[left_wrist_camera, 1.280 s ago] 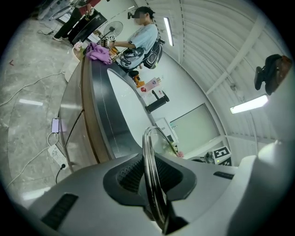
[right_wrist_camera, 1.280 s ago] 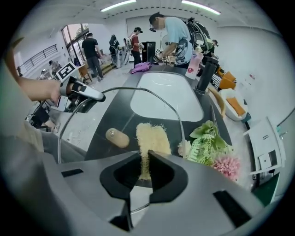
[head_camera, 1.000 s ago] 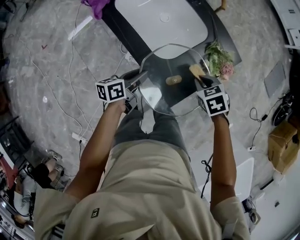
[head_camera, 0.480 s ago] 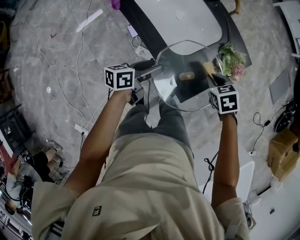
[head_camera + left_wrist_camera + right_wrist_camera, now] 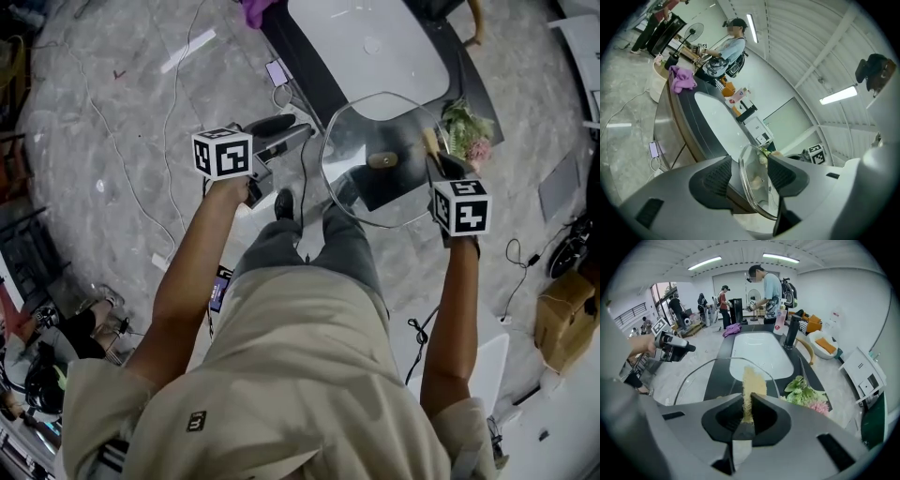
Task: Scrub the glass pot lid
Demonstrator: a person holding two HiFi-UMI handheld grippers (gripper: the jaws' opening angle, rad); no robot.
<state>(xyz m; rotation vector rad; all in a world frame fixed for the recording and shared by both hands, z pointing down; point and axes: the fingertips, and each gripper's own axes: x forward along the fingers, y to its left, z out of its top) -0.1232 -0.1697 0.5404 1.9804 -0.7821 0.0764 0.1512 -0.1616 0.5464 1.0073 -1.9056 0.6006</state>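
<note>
Holding the glass pot lid (image 5: pixel 382 178) how, exactly? asks the desk.

Me: It hangs tilted in the air, over the near edge of the counter (image 5: pixel 305 70) and my legs, resting on nothing. My right hand-held gripper (image 5: pixel 746 399) is clenched on the yellow scrub pad (image 5: pixel 751 378) at the lid's right rim. As far as I can judge, that clamp alone carries the glass; whether the rim sits inside the pad I cannot tell.

Desk: And the left?

Me: My left hand-held gripper (image 5: pixel 749 161) is released. Its jaws have just been opening. They stand wide, and the left gripper view shows the lid's other rim edge-on between them, touched by neither pad.

Desk: What could go wrong?

Me: It is one soft grip on one edge. The pad may give, and the lid may swing or slip out and strike the counter or the grey floor (image 5: pixel 112 141). Scrubbing before the left side takes hold would cause just that.
</note>
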